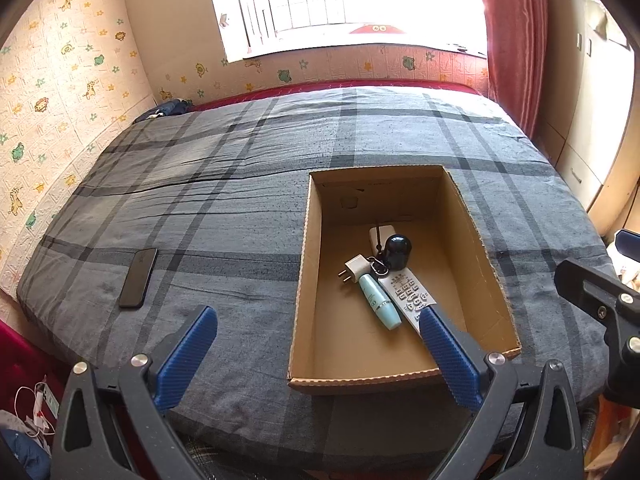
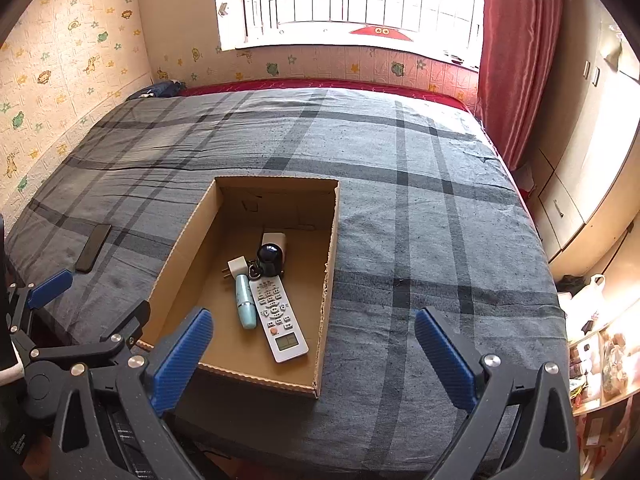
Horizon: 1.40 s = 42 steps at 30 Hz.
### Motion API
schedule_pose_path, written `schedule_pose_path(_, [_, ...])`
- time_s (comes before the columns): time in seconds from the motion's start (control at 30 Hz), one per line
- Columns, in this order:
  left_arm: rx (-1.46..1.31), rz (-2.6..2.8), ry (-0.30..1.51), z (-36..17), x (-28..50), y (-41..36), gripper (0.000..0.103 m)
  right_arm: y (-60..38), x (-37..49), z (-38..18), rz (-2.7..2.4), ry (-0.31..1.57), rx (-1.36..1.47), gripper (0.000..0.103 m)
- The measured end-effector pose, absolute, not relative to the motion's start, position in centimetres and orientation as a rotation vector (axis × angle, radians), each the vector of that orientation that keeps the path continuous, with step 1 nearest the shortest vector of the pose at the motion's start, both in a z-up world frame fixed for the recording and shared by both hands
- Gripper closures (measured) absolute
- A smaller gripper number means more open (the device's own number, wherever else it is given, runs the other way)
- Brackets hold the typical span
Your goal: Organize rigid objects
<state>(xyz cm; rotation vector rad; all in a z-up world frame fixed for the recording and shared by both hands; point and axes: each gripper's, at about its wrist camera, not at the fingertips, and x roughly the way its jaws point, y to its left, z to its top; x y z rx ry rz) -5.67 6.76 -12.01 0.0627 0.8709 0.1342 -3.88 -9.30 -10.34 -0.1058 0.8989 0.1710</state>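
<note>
A phone (image 1: 138, 278) is seen lying flat at the left of the bed (image 1: 248, 200), well apart from the cardboard box (image 1: 306, 280). Inside the box are grouped, touching: charger plug (image 1: 354, 270), teal tube (image 1: 378, 302), dark round obj. (image 1: 398, 250), remote (image 2: 278, 316). Left gripper (image 1: 318, 334) fingers are spread fully wide w/ nothing held; right gripper (image 2: 312, 338) fingers likewise wide, empty.

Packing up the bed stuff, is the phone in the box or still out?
Out. The phone lies flat on the plaid bedspread, well left of the cardboard box.
</note>
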Motion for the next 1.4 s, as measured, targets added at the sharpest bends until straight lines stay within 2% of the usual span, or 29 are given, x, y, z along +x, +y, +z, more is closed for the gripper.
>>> schedule_pose_path(0.5, [0.053, 0.068, 0.839, -10.7, -8.5, 4.5, 0.000, -10.0, -6.8, -9.3, 0.156, 0.872, -0.096, 0.000])
schedule_pose_path(1.4, [0.044, 0.031, 0.819, -10.5, -8.1, 3.4, 0.000, -10.7, -6.4, -9.4, 0.122, 0.886, -0.100, 0.000])
